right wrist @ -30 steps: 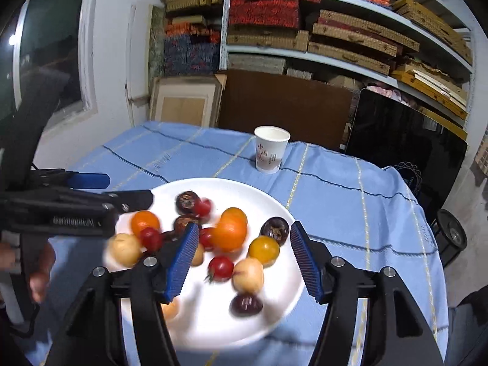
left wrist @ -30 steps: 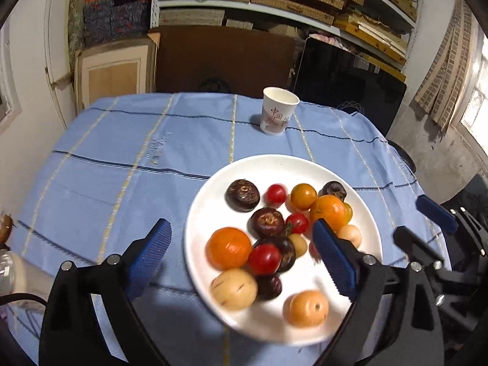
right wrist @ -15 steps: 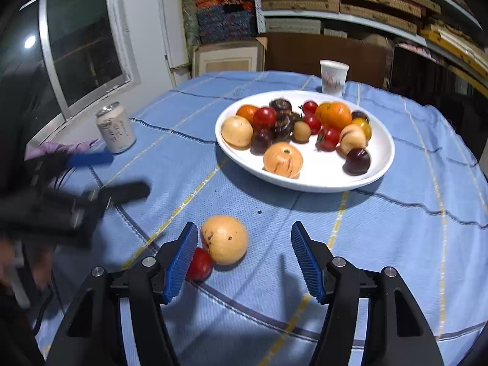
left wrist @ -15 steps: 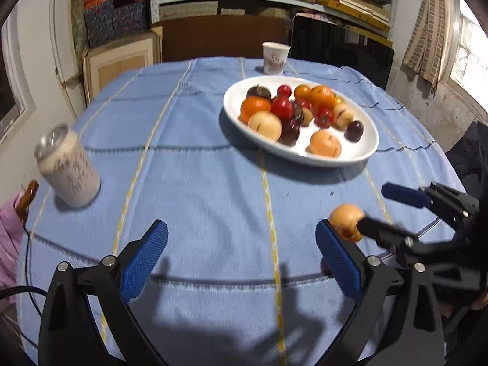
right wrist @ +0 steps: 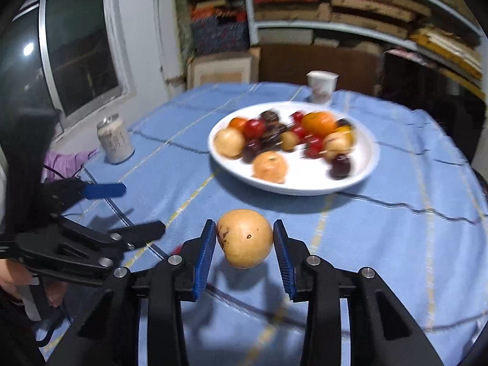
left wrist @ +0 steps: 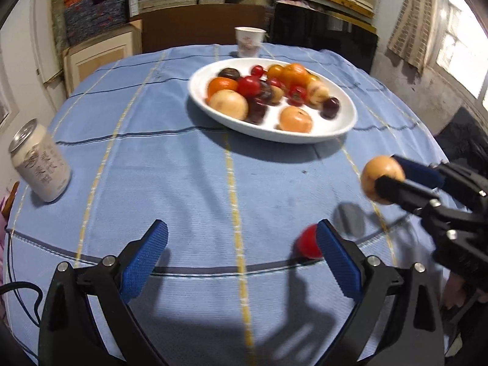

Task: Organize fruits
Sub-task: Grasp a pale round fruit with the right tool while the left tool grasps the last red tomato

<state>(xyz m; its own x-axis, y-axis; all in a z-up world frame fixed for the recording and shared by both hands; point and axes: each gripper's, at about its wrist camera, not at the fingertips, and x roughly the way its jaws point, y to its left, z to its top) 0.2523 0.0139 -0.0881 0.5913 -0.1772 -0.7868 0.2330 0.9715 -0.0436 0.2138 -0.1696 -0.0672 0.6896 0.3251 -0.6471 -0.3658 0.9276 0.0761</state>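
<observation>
My right gripper [right wrist: 244, 235] holds a tan-yellow round fruit [right wrist: 245, 238] with dark specks; its jaws are closing and both blue pads press the fruit's sides. In the left wrist view the tan-yellow fruit [left wrist: 382, 178] hangs above the blue cloth, its shadow below it. My left gripper [left wrist: 241, 231] stands open over bare cloth, nothing between its fingers. A small red tomato [left wrist: 306, 242] lies on the cloth just outside its right finger. The white plate [left wrist: 274, 135] further back holds several oranges, tomatoes and dark fruits.
A drink can [left wrist: 39, 164] stands at the table's left edge, and a paper cup [left wrist: 248, 41] behind the plate. The round table has a blue striped cloth [left wrist: 183, 167]. Shelves, boxes and a dark panel stand behind. A purple cloth [right wrist: 65, 160] lies by the can.
Both grippers drew back from above the plate toward the table's near edge. The right jaws closed on the tan-yellow fruit and lifted it off the cloth. The left gripper stayed open.
</observation>
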